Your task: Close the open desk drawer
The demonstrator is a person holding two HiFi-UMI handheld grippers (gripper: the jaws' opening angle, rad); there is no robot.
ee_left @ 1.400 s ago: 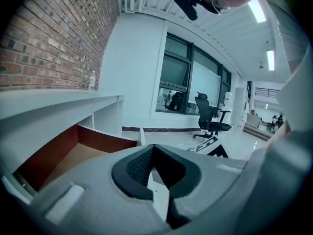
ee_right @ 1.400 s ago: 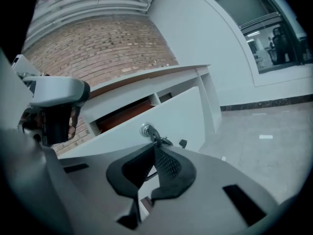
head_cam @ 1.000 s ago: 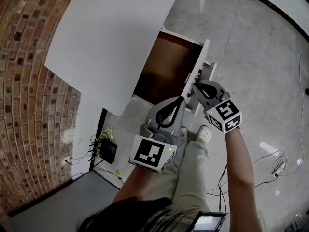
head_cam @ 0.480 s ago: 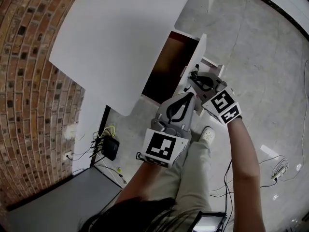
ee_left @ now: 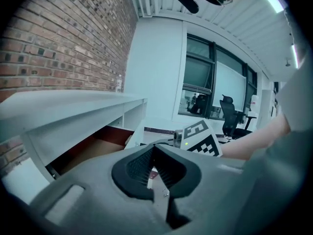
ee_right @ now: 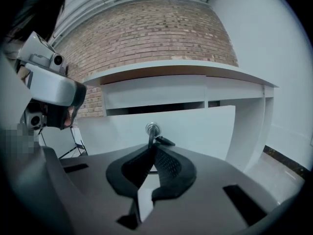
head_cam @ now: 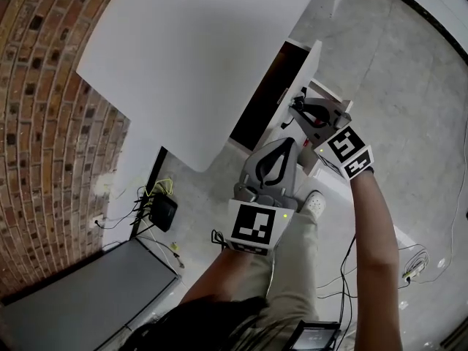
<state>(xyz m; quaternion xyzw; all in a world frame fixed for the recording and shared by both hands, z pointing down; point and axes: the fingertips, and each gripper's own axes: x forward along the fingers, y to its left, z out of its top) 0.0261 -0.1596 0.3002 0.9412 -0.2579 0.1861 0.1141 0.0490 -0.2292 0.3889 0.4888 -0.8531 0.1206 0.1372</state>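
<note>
The white desk [head_cam: 197, 50] has one drawer [head_cam: 306, 75] still partly out, a narrow strip of its dark brown inside [head_cam: 269, 93] showing. My right gripper [head_cam: 300, 110] is shut, its tips against the drawer's white front [ee_right: 195, 126] just below a small metal knob [ee_right: 152, 129]; nothing is clamped between the jaws. My left gripper [head_cam: 285, 141] hangs just below the drawer front, beside the right one, shut and empty. In the left gripper view the drawer's brown inside [ee_left: 93, 148] lies to the left under the desk top.
A brick wall [head_cam: 44, 123] runs along the left. A black box with cables [head_cam: 162, 210] lies on the floor under the desk. More cables [head_cam: 413, 258] trail on the floor at right. The person's shoe [head_cam: 316, 202] stands beneath the grippers. An office chair [ee_left: 228, 112] stands far off.
The drawer has slid further into the desk, with much less brown inside showing. My right gripper moved along with the drawer front, and the left gripper followed toward the desk.
</note>
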